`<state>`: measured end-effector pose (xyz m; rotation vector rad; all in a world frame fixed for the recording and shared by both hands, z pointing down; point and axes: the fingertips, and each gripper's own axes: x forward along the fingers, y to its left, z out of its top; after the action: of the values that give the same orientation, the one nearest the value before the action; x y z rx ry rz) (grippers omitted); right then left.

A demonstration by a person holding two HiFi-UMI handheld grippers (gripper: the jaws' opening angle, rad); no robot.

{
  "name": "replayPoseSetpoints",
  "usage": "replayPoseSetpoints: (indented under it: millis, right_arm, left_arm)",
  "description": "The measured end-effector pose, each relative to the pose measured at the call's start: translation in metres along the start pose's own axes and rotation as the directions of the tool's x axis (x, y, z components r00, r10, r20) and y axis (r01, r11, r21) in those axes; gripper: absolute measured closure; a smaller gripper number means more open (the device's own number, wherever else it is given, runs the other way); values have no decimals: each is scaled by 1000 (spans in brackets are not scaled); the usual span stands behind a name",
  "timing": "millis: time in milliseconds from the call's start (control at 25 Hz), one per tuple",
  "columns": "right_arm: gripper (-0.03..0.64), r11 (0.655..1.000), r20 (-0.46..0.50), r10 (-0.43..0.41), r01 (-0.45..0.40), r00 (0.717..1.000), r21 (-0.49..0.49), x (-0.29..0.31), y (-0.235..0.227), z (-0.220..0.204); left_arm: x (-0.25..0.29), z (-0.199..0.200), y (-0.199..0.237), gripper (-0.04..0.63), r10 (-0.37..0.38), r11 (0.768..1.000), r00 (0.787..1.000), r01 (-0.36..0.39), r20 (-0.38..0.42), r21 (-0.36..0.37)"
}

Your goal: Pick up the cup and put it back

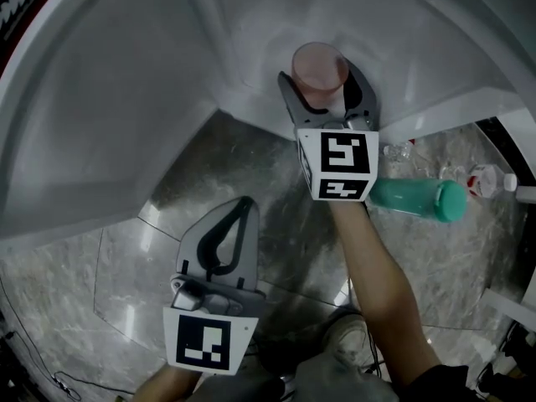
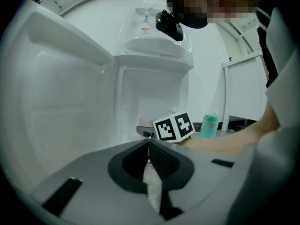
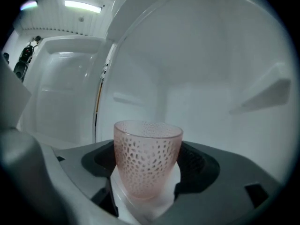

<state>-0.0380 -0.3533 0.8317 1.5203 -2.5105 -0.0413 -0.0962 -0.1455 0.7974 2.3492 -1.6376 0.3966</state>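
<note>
Left gripper nearest, fingers together and empty, right gripper fingers clamped on upright pink cup, teal bottle nearby

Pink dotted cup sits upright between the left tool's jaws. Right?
Wrong tool. The pink cup sits upright between the jaws of the right tool, as the right gripper view shows. The left tool has its jaws together with nothing between them.
</note>
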Motion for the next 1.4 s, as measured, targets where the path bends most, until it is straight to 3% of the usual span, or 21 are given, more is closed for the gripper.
replayPoseSetpoints:
  millis: [400, 840, 1000, 1040, 1120, 1240, 1400]
  right_arm:
    - [213, 992, 73, -16, 7, 997, 122, -29, 4, 22]
    - [221, 969, 130, 91, -118, 987, 219, -128, 33, 51]
    - [402, 960, 134, 124, -153, 983, 236, -155, 53, 53]
    - [420, 960, 128, 129, -157, 983, 233, -159, 57, 52]
    - [441, 958, 113, 141, -164, 983, 234, -167, 64, 49]
    - [585, 957, 96, 172, -190, 980, 220, -173, 77, 43]
    - [606, 955, 80, 196, -209, 977, 210, -175, 84, 41]
  left_arm:
    - [-1, -1, 22, 583, 65, 997, 998, -65, 7, -38]
    - [-8, 10, 29, 583, 113, 992, 992, -110, 59, -55]
    - [-11, 16, 34, 583, 169, 982, 981, -159, 91, -100]
    - [-13, 17, 33, 583, 173, 981, 980, -163, 97, -104]
    - [-14, 20, 29, 583, 168, 983, 980, -159, 105, -89]
    - [-14, 25, 21, 583, 141, 989, 982, -133, 123, -70]
    - [-14, 27, 13, 583, 119, 992, 985, -112, 124, -62]
